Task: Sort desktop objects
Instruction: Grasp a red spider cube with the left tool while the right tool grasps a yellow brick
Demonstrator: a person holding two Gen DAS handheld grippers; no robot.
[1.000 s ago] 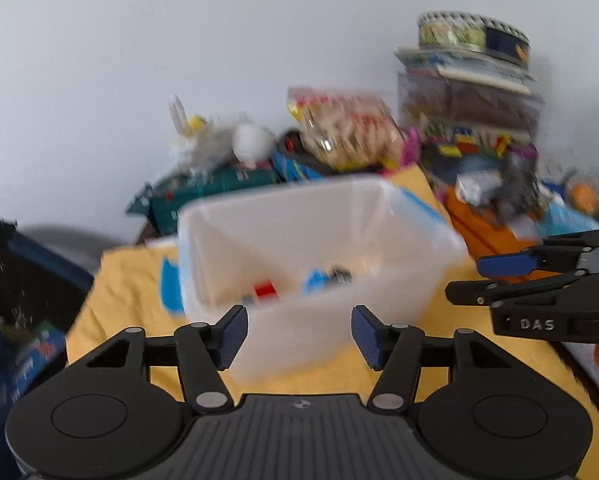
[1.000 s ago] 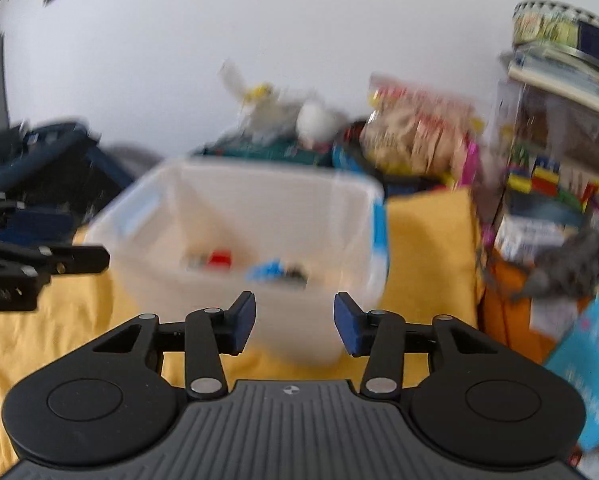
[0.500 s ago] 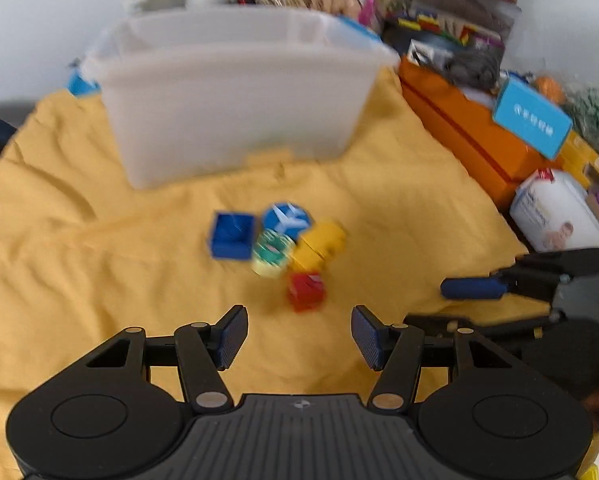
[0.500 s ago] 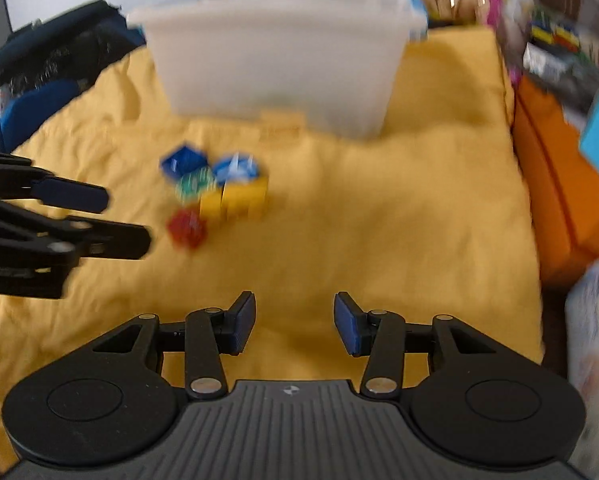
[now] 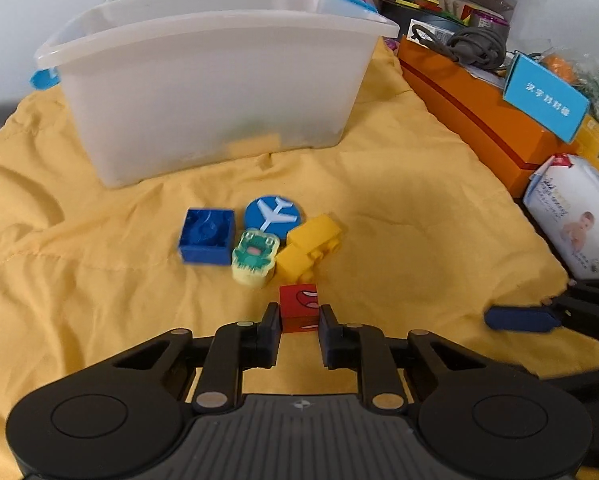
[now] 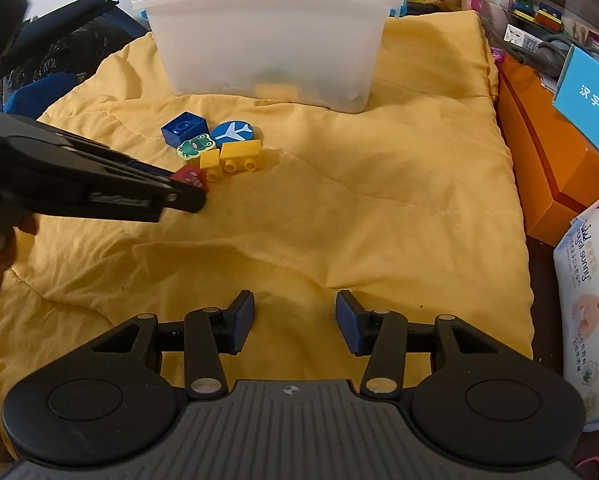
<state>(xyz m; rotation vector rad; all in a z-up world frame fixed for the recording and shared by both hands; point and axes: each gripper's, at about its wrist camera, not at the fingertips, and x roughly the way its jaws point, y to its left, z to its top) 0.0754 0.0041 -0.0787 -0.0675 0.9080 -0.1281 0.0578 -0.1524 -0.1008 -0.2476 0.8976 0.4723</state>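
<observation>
L gripper (image 5: 299, 322) pinching red block (image 5: 299, 307) on yellow cloth (image 5: 399, 240), just in front of yellow bricks (image 5: 309, 246) & frog piece (image 5: 255, 256). R gripper (image 6: 295, 320) spread wide, empty, well apart from pile. Clear bin (image 5: 211, 92) behind.

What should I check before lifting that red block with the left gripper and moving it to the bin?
1. Left gripper fingers on both sides of the red block: ok.
2. Firm grip: cannot tell; the pads look in contact.
3. Neighbours clear: ok; the yellow brick and frog piece sit just beyond the block.
4. Right gripper out of the way: ok; open, empty, off to the side.
5. Clear plastic bin open on top: ok.
</observation>
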